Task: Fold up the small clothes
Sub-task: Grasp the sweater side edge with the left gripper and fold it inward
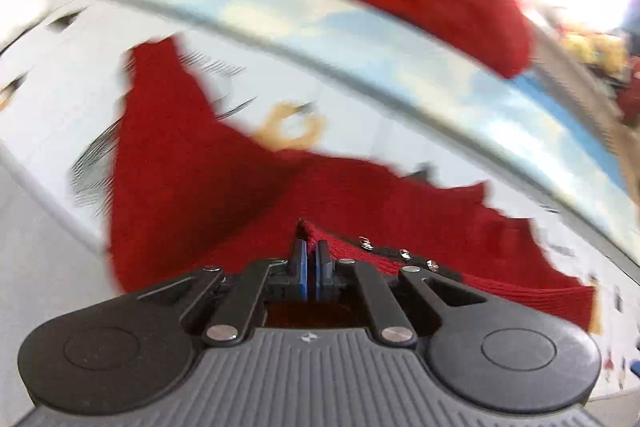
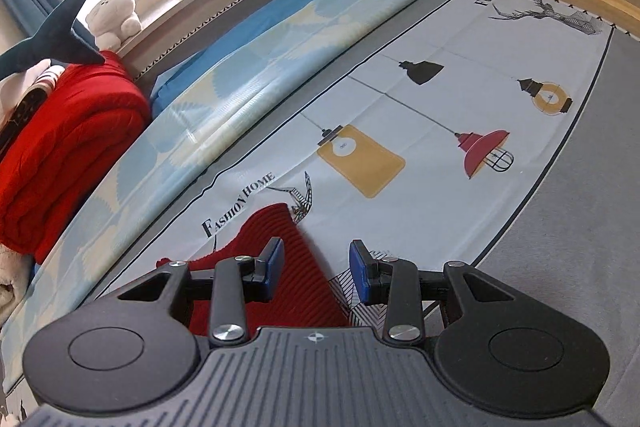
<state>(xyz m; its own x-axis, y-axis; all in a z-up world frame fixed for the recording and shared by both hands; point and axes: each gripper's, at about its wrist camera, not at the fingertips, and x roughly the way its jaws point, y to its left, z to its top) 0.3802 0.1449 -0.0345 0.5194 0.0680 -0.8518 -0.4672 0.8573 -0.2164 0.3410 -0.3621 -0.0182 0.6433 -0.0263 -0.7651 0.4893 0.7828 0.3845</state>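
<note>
Printed bedsheet (image 2: 460, 131), left jaws pinching red knit (image 1: 224, 195)

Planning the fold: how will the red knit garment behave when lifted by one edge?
Likely floppy: the red knit garment drapes from where the left gripper pinches it. Ribbed knit probably grips the pads, not slippery. Seems light.

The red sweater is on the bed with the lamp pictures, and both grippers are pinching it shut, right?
Not quite. Only the left gripper pinches the red sweater. The right wrist view shows the right gripper with its fingers wide apart, holding nothing. The sweater does lie on the lamp-printed sheet.
</note>
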